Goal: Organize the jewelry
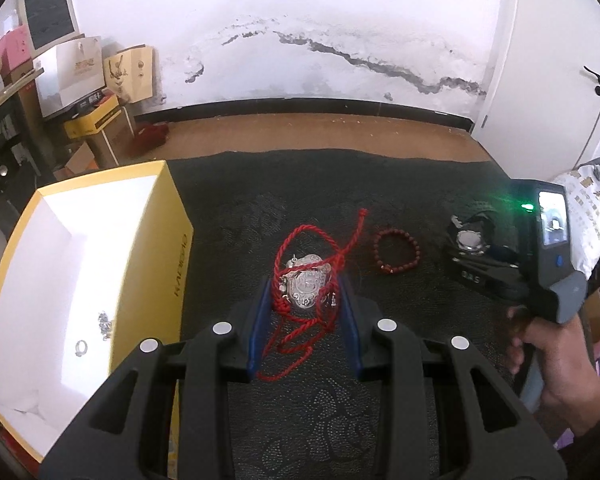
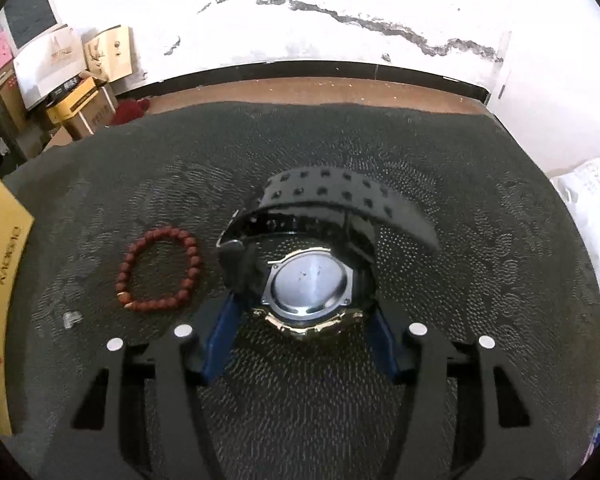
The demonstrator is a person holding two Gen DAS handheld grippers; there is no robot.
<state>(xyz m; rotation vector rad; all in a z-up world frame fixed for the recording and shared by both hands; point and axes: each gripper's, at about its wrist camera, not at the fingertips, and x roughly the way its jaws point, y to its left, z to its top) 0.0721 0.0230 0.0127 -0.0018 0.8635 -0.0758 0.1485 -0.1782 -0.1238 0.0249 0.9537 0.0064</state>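
Mid-frame, the pendant (image 1: 306,286) on its red cord (image 1: 300,280) sits between the open left gripper (image 1: 305,300). The right gripper (image 2: 300,320), also open, straddles the watch (image 2: 308,280). The bracelet (image 2: 160,268) waits between them. At lower left, the box (image 1: 156,240) holds only a ring (image 1: 81,347) and chain (image 1: 105,322), so I judge most is left.

My left wrist camera looked forward and down along its tool (image 1: 305,300), close over the dark worktop (image 1: 400,208), facing the cracked wall (image 1: 300,20). My right wrist camera sat nearer still. Both shared the beaded bracelet (image 1: 398,251) (image 2: 160,268) and wall.
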